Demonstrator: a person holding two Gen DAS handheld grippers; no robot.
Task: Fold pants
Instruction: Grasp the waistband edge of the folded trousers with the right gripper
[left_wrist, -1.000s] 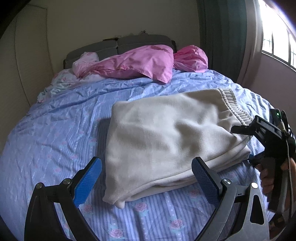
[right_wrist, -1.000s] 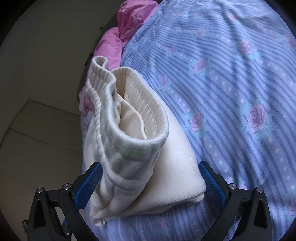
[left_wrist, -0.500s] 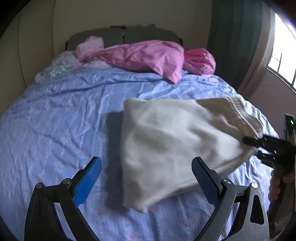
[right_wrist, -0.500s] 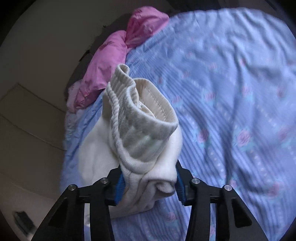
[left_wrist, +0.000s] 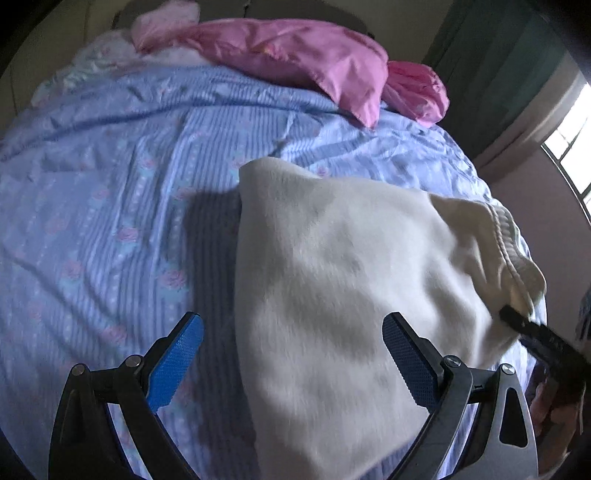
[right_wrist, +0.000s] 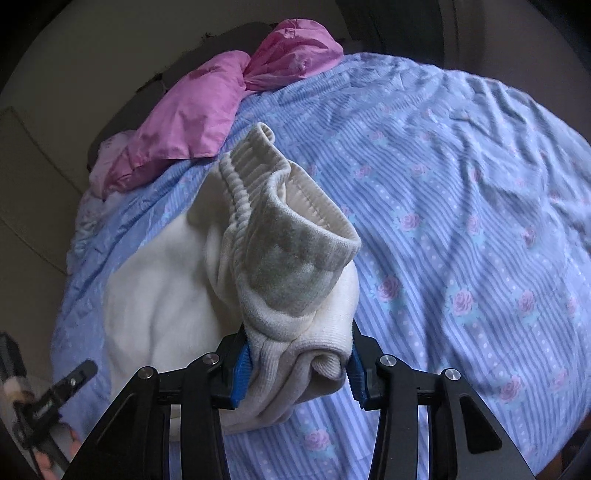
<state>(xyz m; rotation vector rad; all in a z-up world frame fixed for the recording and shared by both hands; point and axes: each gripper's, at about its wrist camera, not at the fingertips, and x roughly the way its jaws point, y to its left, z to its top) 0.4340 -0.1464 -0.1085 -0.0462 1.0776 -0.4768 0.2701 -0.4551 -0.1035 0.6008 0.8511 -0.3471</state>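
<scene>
My right claw is clamped on the waistband end of the cream pants, lifting that end off the blue flowered bed. Left claw hangs wide open over the pants, gripping nothing.

one pants – two grippers – two pink pillows

Each hand-held gripper has a black frame with triangular cut-outs and silver screw heads at the joints. The left hand-held gripper and the right hand-held gripper both carry textured blue pads.
</scene>
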